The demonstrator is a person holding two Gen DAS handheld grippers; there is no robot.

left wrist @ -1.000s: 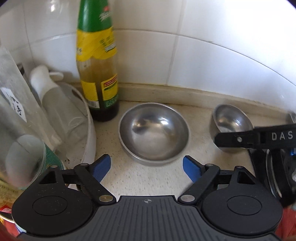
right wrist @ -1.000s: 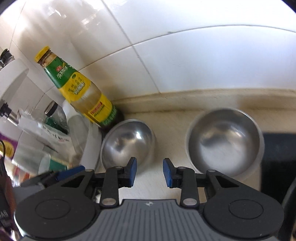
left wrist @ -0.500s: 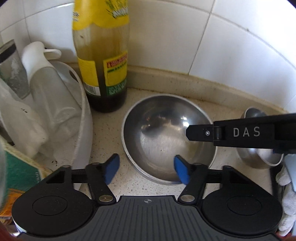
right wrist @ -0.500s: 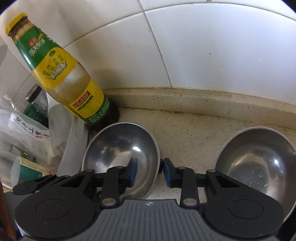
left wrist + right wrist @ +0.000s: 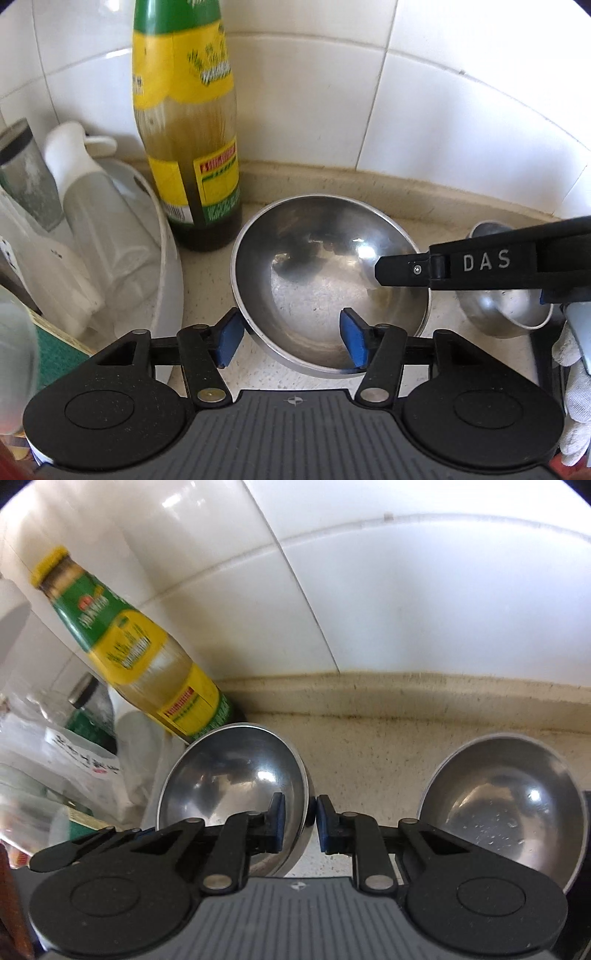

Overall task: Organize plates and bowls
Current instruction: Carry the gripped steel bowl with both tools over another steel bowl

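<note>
A steel bowl (image 5: 314, 266) stands on the speckled counter beside the sauce bottle. My left gripper (image 5: 291, 343) straddles its near-left wall: one blue pad touches the rim from outside, the other lies against the inner wall, so it is shut on the bowl. My right gripper (image 5: 300, 821) pinches the same bowl (image 5: 229, 771) at its right rim, one pad inside and one outside. In the left wrist view the right gripper (image 5: 384, 267) reaches in from the right over that rim. A second, smaller steel bowl (image 5: 506, 314) (image 5: 506, 805) sits empty further right.
A tall sauce bottle (image 5: 188, 147) (image 5: 147, 664) stands against the tiled wall just behind the bowl. A white tub (image 5: 168, 266) with clear plastic bottles crowds the left. A white-gloved hand (image 5: 574, 354) shows at the right edge.
Both grippers came forward and down onto the left bowl. The left jaws narrowed from wide to straddling its near rim. The right jaws closed onto its right rim.
</note>
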